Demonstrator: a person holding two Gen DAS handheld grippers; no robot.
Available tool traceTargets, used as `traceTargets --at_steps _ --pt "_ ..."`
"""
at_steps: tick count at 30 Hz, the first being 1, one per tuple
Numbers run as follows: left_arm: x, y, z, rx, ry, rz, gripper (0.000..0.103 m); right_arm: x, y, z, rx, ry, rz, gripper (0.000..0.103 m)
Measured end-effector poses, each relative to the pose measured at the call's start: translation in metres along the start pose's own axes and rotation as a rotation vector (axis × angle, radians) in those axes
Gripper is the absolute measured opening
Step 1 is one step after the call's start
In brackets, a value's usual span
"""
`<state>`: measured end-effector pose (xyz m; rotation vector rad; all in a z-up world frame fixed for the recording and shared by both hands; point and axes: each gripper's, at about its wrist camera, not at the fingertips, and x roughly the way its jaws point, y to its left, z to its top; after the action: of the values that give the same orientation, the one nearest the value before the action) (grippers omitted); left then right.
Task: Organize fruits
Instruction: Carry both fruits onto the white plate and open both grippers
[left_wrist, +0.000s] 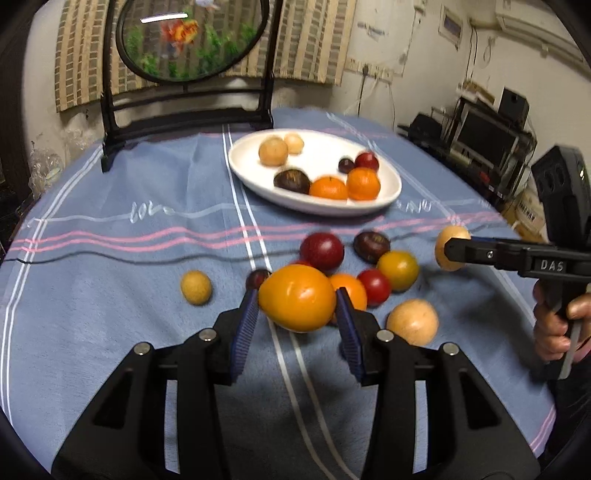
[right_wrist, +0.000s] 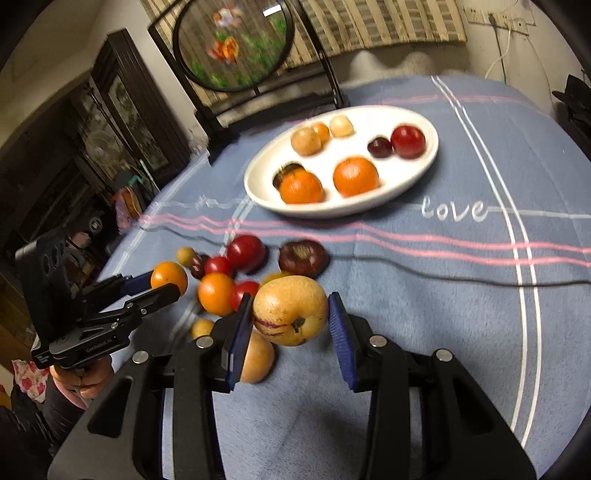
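The left gripper (left_wrist: 297, 314) is closed on a smooth, round orange-yellow fruit (left_wrist: 297, 297), its ribbed blue pads (left_wrist: 246, 325) pressing the fruit's two sides, above the blue striped tablecloth (left_wrist: 110, 295) near the loose heap of small red, orange and dark fruits (left_wrist: 369, 266). The right gripper (right_wrist: 291, 325) is closed on a tan, purple-streaked rounded fruit (right_wrist: 291, 310), stem end facing the camera. The white oval ceramic plate (left_wrist: 391, 192) lies far and centre, already holding oranges, pale and dark fruits. Both held fruits are judged light, smooth-skinned, liable to bruise and to slip; take hold across the widest part with moderate pressure. The right wrist view alone shows the left gripper from the side, plus a small orange fruit at the plate's far edge; the left wrist view shows the right gripper (left_wrist: 448, 247) and its hand (left_wrist: 554, 325).
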<state>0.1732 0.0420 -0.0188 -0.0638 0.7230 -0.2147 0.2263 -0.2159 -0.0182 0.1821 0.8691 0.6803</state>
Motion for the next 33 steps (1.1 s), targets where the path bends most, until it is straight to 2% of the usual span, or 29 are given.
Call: traceTargets --at_steps 5,7,10,13,18,25,30,32,33 --pt "-0.005 0.001 0.032 0.003 -0.022 -0.052 0.043 -0.008 0.003 0.025 0.018 -0.103 0.011 0.042" --pt "0.000 -0.002 0.053 0.015 -0.034 -0.047 0.044 -0.007 0.003 0.038 0.026 -0.157 -0.013 0.042" --pt "0.018 -0.005 0.086 0.028 -0.050 -0.021 0.044 0.007 -0.004 0.059 0.049 -0.188 -0.061 0.042" --pt "0.042 -0.004 0.110 0.025 -0.033 -0.018 0.044 0.028 -0.014 0.075 0.066 -0.192 -0.080 0.042" --pt "0.100 0.006 0.137 0.025 0.034 0.050 0.044 0.064 -0.022 0.098 0.051 -0.170 -0.114 0.042" --pt "0.142 0.020 0.140 -0.004 0.084 0.063 0.044 0.090 -0.023 0.113 -0.005 -0.142 -0.132 0.042" --pt "0.152 0.024 0.140 -0.024 0.093 0.073 0.045 0.103 -0.022 0.116 -0.029 -0.112 -0.141 0.044" --pt "0.147 0.024 0.141 -0.020 0.081 0.082 0.062 0.104 -0.020 0.115 -0.026 -0.101 -0.153 0.051" --pt "0.142 0.023 0.141 -0.015 0.066 0.096 0.066 0.101 -0.019 0.114 -0.021 -0.105 -0.155 0.054"
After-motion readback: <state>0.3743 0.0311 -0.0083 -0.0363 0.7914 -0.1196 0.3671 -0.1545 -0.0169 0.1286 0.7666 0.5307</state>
